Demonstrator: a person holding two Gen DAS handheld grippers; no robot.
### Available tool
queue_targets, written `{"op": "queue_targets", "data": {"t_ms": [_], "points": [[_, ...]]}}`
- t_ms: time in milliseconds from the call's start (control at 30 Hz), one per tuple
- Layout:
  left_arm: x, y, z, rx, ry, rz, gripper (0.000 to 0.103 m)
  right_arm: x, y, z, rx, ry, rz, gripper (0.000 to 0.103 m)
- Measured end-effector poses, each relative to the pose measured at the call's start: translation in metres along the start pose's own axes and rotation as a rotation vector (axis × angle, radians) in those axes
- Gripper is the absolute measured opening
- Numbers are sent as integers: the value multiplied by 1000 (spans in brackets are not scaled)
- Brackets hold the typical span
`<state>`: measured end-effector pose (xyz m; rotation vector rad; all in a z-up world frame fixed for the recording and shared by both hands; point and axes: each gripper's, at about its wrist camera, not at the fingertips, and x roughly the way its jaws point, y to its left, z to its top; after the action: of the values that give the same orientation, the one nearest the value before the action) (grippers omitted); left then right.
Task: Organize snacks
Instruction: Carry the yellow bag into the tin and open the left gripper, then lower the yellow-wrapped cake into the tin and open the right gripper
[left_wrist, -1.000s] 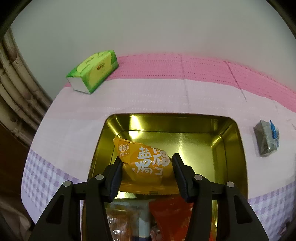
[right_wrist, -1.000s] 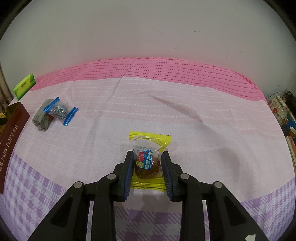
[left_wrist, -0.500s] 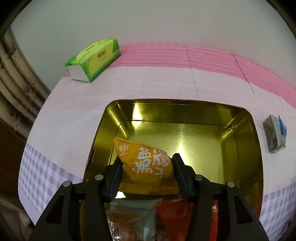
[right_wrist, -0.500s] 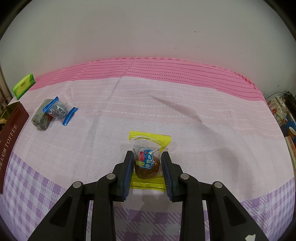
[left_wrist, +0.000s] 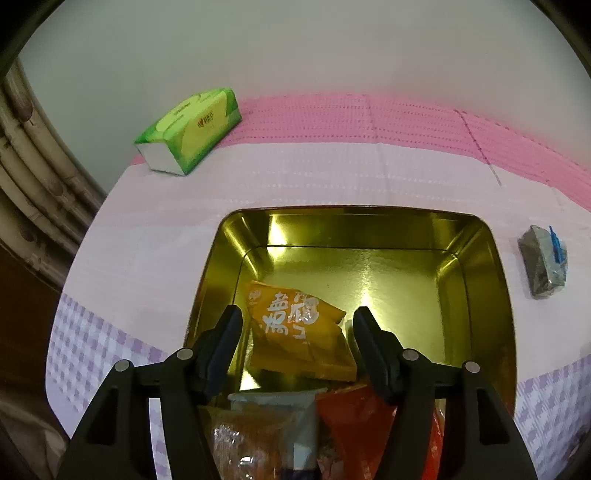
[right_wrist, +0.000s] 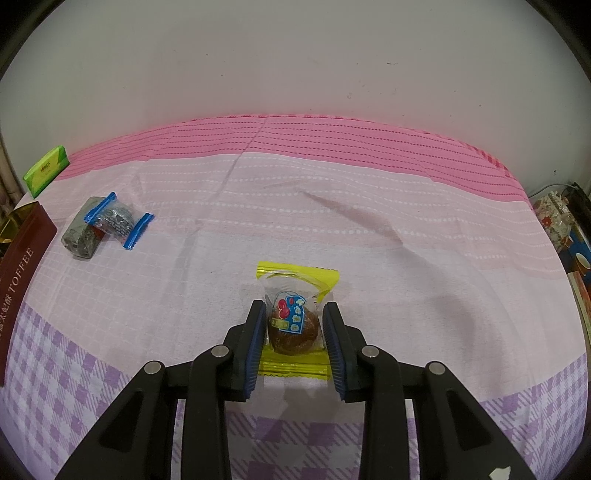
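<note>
my left gripper has just been opening its jaws, and the orange snack packet sits between them with gaps on both sides, so nothing's pinched there. the packet is tilted inside the gold tin, leaning on a pile of other wrapped snacks at the near end; the far half of the tin floor is bare. past the tin on the pink cloth there's a green tissue pack back left and a grey foil snack off to the right.

my right gripper is clamped on the yellow-edged clear packet with a brown ball inside, down on the tablecloth. further left lie two grey foil snacks with blue ends, then the tin's dark red toffee side.
</note>
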<state>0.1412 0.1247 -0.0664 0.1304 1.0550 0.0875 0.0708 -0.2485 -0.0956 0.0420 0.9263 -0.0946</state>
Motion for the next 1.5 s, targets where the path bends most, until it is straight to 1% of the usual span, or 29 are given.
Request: {"op": "queue_targets", "data": {"t_ms": [300,500,733,833,900,933,1000,1100,1300,1400,1500], "points": [[-34,2,-11,10,-63,15,64,0,0,0,-1,0,-1,29],[-60,10,-28,-12,-100,12,68,1,0,0,-3,0,-4,29],[-83,30,-49,-35,-143,89,71,1,2,0,7,17,-1,25],[-90,41,-60,-64,-150,122,71,-3,9,2,-3,18,-19,24],[-94,49,-66,-82,-153,140,73,-9,14,4,2,12,-9,24],[-96,54,-71,-91,-154,147,75,-14,17,6,7,3,4,24],[-99,59,-77,-95,-158,161,76,-21,27,10,6,-9,41,24],[-103,68,-85,-112,-152,166,78,-35,53,16,-26,-27,117,24],[-106,89,-98,-185,-124,167,79,-67,131,19,-149,-57,287,24],[-107,98,-104,-214,-118,172,79,-78,166,18,-200,-57,358,24],[-106,104,-105,-236,-113,184,79,-82,198,19,-233,-55,406,24]]}}
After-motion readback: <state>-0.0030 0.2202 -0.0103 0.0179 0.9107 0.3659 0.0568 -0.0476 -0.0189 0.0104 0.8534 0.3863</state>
